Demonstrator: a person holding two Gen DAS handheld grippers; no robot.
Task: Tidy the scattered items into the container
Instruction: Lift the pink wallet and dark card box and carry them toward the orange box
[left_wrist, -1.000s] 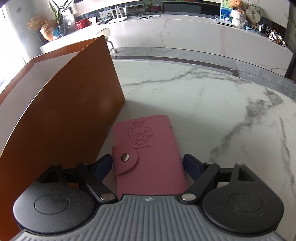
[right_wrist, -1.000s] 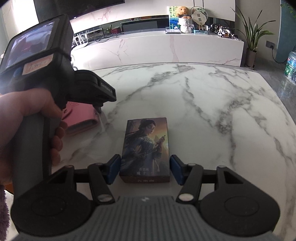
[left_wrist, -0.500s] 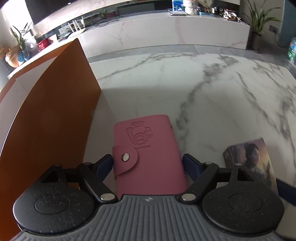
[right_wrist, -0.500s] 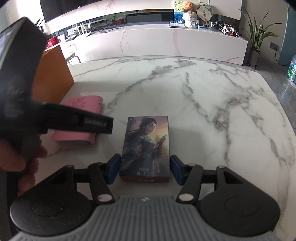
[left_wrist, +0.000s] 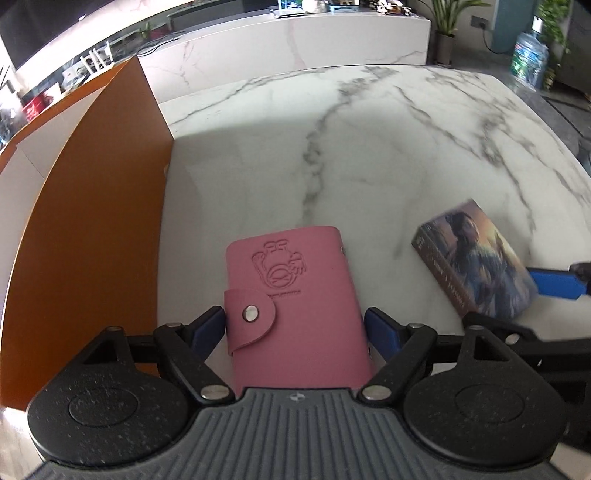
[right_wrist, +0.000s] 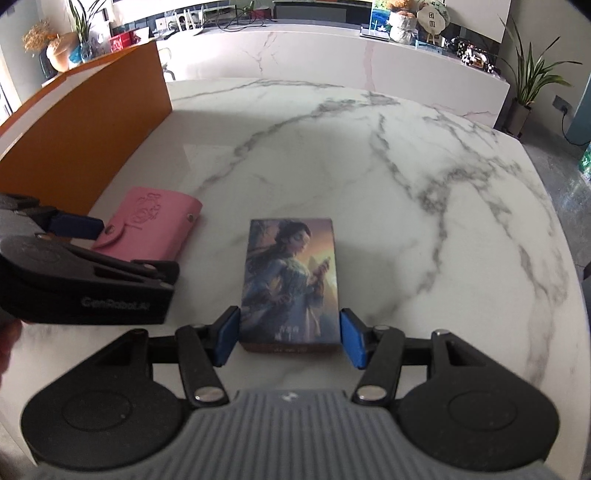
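Note:
A pink card wallet (left_wrist: 295, 306) with a snap flap lies between the fingers of my left gripper (left_wrist: 295, 328), which is shut on it; it also shows in the right wrist view (right_wrist: 147, 230). A card box (right_wrist: 291, 280) printed with a woman's portrait sits between the blue pads of my right gripper (right_wrist: 290, 338), which is shut on it; it shows in the left wrist view (left_wrist: 476, 262) too. The orange container (left_wrist: 92, 229) stands to the left, also in the right wrist view (right_wrist: 85, 136).
Everything rests on a white marble table (right_wrist: 369, 166). My left gripper's body (right_wrist: 85, 280) sits close to the left of the card box. A long marble counter (right_wrist: 332, 55) with plants and ornaments runs behind the table.
The left wrist view has swung right, so the card box and the right gripper's pad now show in it. The left gripper's body sits lower in the right wrist view. Both grips are unchanged.

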